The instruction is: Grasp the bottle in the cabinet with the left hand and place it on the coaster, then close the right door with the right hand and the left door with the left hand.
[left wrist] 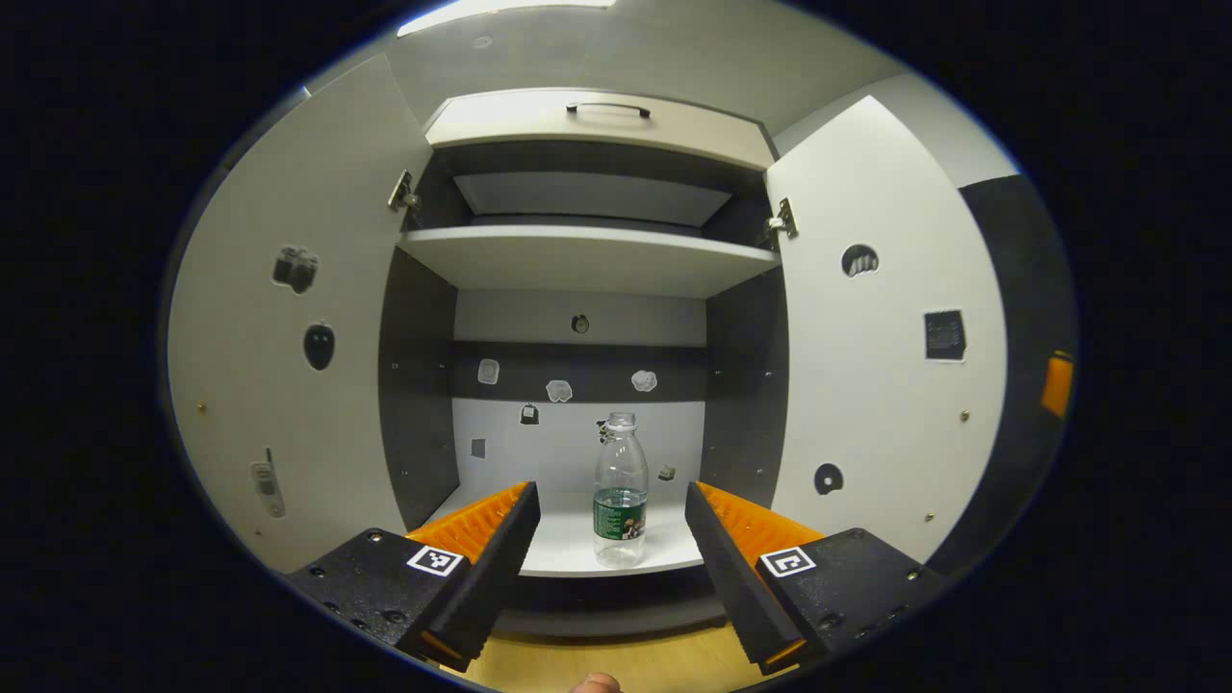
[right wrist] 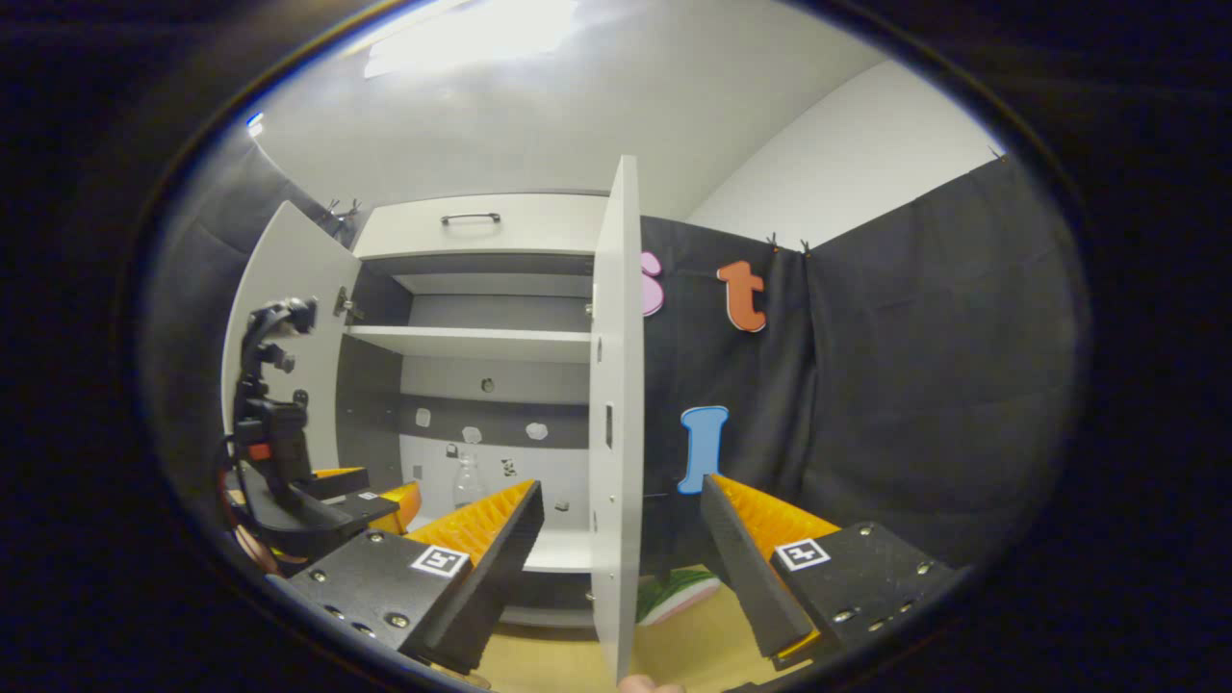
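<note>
My left claw (left wrist: 611,539) gapes wide and empty, lined up square on the bottle (left wrist: 620,491) so it slots between the fingers; bottle stands upright on the cabinet floor (left wrist: 577,549), both doors open. Right claw (right wrist: 621,558) open too, straddling the right door's (right wrist: 616,404) edge

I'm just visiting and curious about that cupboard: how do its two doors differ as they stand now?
In the left gripper view, the left door carries dark stickers shaped like a camera, an apple and a phone; the right door carries round marks and a dark square. In the right gripper view, the right door shows nearly edge-on, while the left door shows its inner face. Both are white and stand wide open.
</note>
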`<state>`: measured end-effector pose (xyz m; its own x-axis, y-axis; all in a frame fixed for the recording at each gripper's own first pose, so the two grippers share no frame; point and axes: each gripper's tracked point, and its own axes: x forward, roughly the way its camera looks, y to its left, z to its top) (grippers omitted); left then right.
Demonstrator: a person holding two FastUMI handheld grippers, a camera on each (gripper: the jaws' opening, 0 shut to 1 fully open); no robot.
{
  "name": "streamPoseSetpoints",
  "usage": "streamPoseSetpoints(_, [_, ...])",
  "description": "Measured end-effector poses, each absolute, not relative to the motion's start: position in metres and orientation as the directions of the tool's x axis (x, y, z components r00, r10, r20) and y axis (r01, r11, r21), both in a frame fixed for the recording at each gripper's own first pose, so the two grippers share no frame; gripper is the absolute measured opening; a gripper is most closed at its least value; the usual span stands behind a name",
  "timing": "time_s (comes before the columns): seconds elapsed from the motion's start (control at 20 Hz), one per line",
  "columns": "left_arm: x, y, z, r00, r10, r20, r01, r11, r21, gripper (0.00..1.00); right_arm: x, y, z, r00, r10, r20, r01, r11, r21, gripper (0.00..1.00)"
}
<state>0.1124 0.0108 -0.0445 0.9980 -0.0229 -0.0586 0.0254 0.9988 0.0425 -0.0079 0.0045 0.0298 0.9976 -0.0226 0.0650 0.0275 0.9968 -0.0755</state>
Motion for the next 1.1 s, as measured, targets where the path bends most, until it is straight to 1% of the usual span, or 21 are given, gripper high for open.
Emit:
streamPoseSetpoints(0.35, [0.211, 0.014, -0.092, 0.99, -0.022, -0.143, 0.025, 0.999, 0.023, 0.97, -0.014, -0.044, 0.029, 0.98, -0.182, 0.08, 0.191, 0.975, -0.116, 1.0])
streamPoseSetpoints(0.4, [0.223, 0.013, -0.097, 0.988, -0.024, -0.153, 0.028, 0.999, 0.021, 0.96, -0.015, -0.049, 0.028, 0.976, -0.203, 0.08, 0.212, 0.97, -0.116, 0.96])
streamPoseSetpoints(0.45, [0.235, 0.012, -0.1, 0.987, -0.025, -0.161, 0.029, 0.999, 0.024, 0.96, -0.015, -0.052, 0.026, 0.972, -0.222, 0.077, 0.23, 0.966, -0.115, 1.0])
streamPoseSetpoints(0.55, [0.254, 0.012, -0.104, 0.986, -0.021, -0.166, 0.027, 0.999, 0.034, 0.97, -0.012, -0.057, 0.024, 0.965, -0.253, 0.073, 0.26, 0.959, -0.115, 1.0])
streamPoseSetpoints(0.75, [0.275, 0.009, -0.111, 0.984, -0.027, -0.179, 0.035, 0.998, 0.043, 0.96, -0.013, -0.062, 0.019, 0.958, -0.279, 0.061, 0.285, 0.951, -0.118, 1.0])
streamPoseSetpoints(0.8, [0.279, 0.008, -0.112, 0.982, -0.036, -0.184, 0.045, 0.998, 0.048, 0.95, -0.014, -0.063, 0.018, 0.958, -0.28, 0.059, 0.285, 0.951, -0.119, 1.0])
streamPoseSetpoints(0.85, [0.282, 0.007, -0.112, 0.983, -0.035, -0.179, 0.046, 0.998, 0.054, 0.94, -0.013, -0.064, 0.017, 0.959, -0.277, 0.056, 0.282, 0.952, -0.12, 0.96])
streamPoseSetpoints(0.9, [0.281, 0.008, -0.11, 0.984, -0.033, -0.177, 0.043, 0.998, 0.055, 0.83, -0.013, -0.064, 0.017, 0.96, -0.275, 0.054, 0.279, 0.953, -0.12, 1.0])
streamPoseSetpoints(0.95, [0.283, 0.008, -0.112, 0.984, -0.035, -0.177, 0.046, 0.998, 0.054, 0.82, -0.013, -0.064, 0.014, 0.961, -0.271, 0.051, 0.275, 0.954, -0.12, 1.0])
streamPoseSetpoints(1.0, [0.282, 0.009, -0.112, 0.984, -0.037, -0.175, 0.046, 0.998, 0.049, 0.81, -0.013, -0.062, 0.011, 0.962, -0.267, 0.047, 0.271, 0.955, -0.119, 0.96])
streamPoseSetpoints(1.05, [0.28, 0.009, -0.112, 0.983, -0.042, -0.177, 0.051, 0.998, 0.043, 0.8, -0.011, -0.059, 0.01, 0.964, -0.262, 0.047, 0.266, 0.957, -0.118, 0.96])
streamPoseSetpoints(1.1, [0.277, 0.009, -0.112, 0.983, -0.047, -0.179, 0.055, 0.998, 0.039, 0.8, -0.01, -0.057, 0.01, 0.965, -0.257, 0.046, 0.261, 0.958, -0.118, 1.0])
